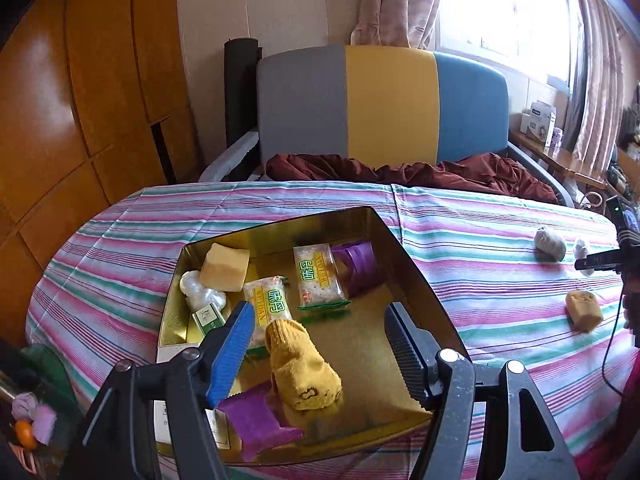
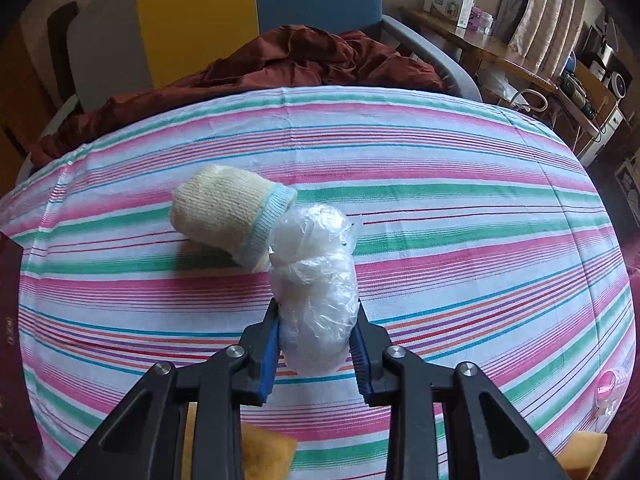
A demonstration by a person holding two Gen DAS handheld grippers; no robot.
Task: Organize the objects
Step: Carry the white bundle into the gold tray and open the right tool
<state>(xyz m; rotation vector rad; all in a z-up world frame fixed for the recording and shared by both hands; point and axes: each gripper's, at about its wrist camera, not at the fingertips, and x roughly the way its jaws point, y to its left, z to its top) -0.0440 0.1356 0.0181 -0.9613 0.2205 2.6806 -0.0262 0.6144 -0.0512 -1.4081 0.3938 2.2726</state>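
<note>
An open gold tin (image 1: 404,242) sits on the striped tablecloth (image 1: 480,220). It holds two cracker packets (image 1: 318,276), a yellow sponge block (image 1: 224,268), a white plastic bundle (image 1: 196,288), purple pieces (image 1: 356,264) and a rolled yellow sock (image 1: 304,364). My left gripper (image 1: 318,316) hangs open over the tin, and the yellow sock lies loose below its fingers. My right gripper (image 2: 316,308) is shut on a crumpled clear plastic bundle (image 2: 316,272), just above the cloth. A cream sock with a pale blue cuff (image 2: 228,216) lies right beside that bundle.
A yellow lump (image 1: 584,310) and a grey-green sock (image 1: 550,242) lie on the cloth right of the tin. Yellow sponges (image 2: 264,456) sit under my right gripper. Behind the table stands a grey, yellow and blue chair (image 1: 384,104) with a maroon cloth (image 1: 460,172). A pink roll (image 2: 610,388) lies at the right edge.
</note>
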